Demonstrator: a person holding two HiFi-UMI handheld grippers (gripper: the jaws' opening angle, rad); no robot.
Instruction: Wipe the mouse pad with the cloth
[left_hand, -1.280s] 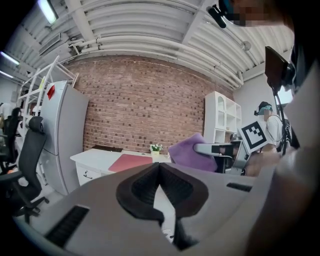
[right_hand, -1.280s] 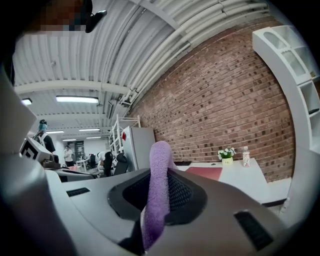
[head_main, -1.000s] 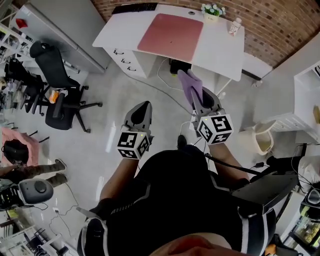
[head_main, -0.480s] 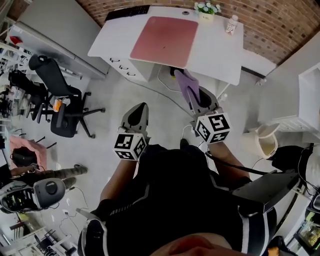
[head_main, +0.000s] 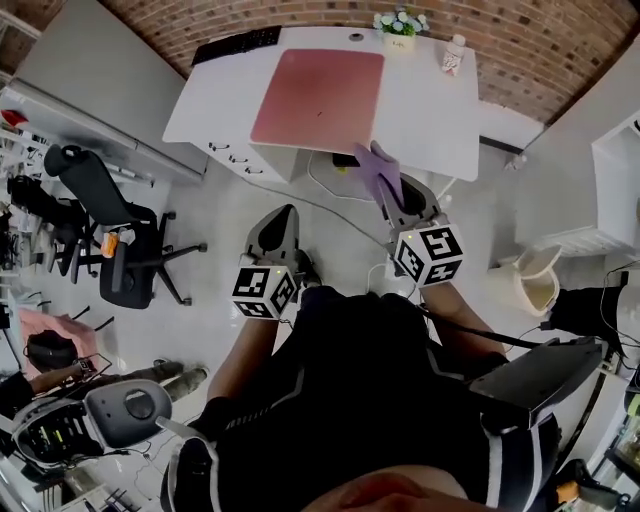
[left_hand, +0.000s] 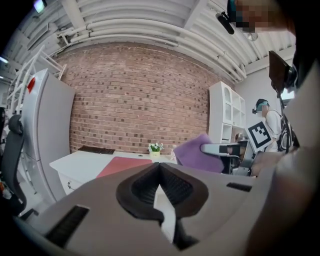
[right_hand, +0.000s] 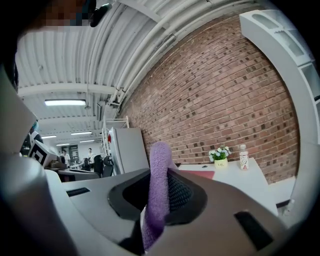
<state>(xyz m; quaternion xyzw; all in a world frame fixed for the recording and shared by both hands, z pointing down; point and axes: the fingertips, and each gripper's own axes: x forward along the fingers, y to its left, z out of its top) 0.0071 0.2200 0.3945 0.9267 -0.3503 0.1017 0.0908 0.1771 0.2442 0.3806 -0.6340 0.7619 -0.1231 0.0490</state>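
The right gripper's fingers (right_hand: 184, 194) are clenched on a purple cloth (right_hand: 157, 185), which stands up between them and folds over at the top. The left gripper's fingers (left_hand: 136, 189) are pressed together with nothing in them. Both the right gripper (head_main: 396, 196) and the left gripper (head_main: 283, 224) are held over the floor (head_main: 200, 290), short of the white surface (head_main: 432, 100). A pink mouse pad (head_main: 318, 96) lies flat there. At its far edge are a keyboard (head_main: 236, 43), a small flower pot (head_main: 398, 25) and a bottle (head_main: 452, 55).
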